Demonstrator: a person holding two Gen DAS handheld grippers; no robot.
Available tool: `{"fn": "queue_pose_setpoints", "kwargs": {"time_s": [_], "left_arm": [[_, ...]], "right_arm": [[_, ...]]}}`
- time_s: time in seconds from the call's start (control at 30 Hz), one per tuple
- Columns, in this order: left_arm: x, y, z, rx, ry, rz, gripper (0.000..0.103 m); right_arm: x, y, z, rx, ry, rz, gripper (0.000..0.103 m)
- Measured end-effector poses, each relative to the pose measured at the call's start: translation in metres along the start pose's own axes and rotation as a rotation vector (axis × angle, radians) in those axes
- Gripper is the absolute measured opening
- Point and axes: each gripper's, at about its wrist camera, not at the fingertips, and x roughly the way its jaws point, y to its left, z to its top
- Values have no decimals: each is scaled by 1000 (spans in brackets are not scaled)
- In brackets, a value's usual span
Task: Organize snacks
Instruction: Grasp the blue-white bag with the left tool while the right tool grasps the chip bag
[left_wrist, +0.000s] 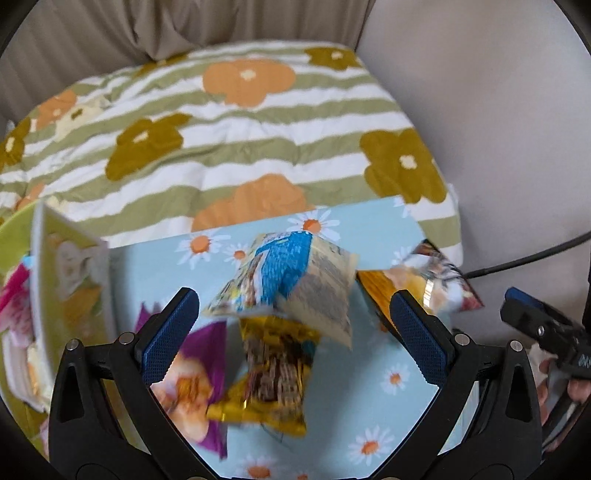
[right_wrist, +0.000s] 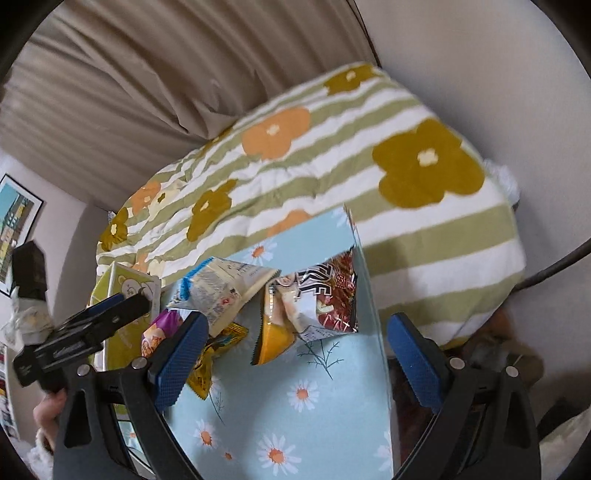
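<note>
Several snack packets lie on a light blue daisy-print table (left_wrist: 369, 417). In the left wrist view a cream and blue packet (left_wrist: 291, 284) rests on a gold packet (left_wrist: 275, 373), with a purple packet (left_wrist: 192, 384) to the left and an orange and red packet (left_wrist: 424, 277) to the right. My left gripper (left_wrist: 295, 336) is open just above the gold packet. My right gripper (right_wrist: 295, 354) is open above the table, near the orange and red packet (right_wrist: 314, 306). The cream packet (right_wrist: 225, 291), gold packet (right_wrist: 214, 354) and purple packet (right_wrist: 159, 328) sit to its left.
A green box (left_wrist: 70, 280) with more snacks stands at the table's left; it also shows in the right wrist view (right_wrist: 129, 291). A bed with a striped flower quilt (left_wrist: 236, 147) lies beyond the table. A black cable (left_wrist: 524, 258) runs at the right.
</note>
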Motion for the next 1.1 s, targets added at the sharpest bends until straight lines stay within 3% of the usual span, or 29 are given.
{"fn": "queue_pose_setpoints", "kwargs": {"time_s": [0.4,0.57,0.73,1.1], "left_arm": [[86,16,14,-26,158,-66,103],[96,17,14,-14,164,-120,100],[97,21,13,-14,168,-160,82],[85,23,9,-8,132,-152,77]], "right_arm": [[73,-16,13,58,99,14,97],[89,-8,14,16,118,-8,97],[99,1,12,-37,136,-34,96],[110,8,9,-84,149,-49,77]]}}
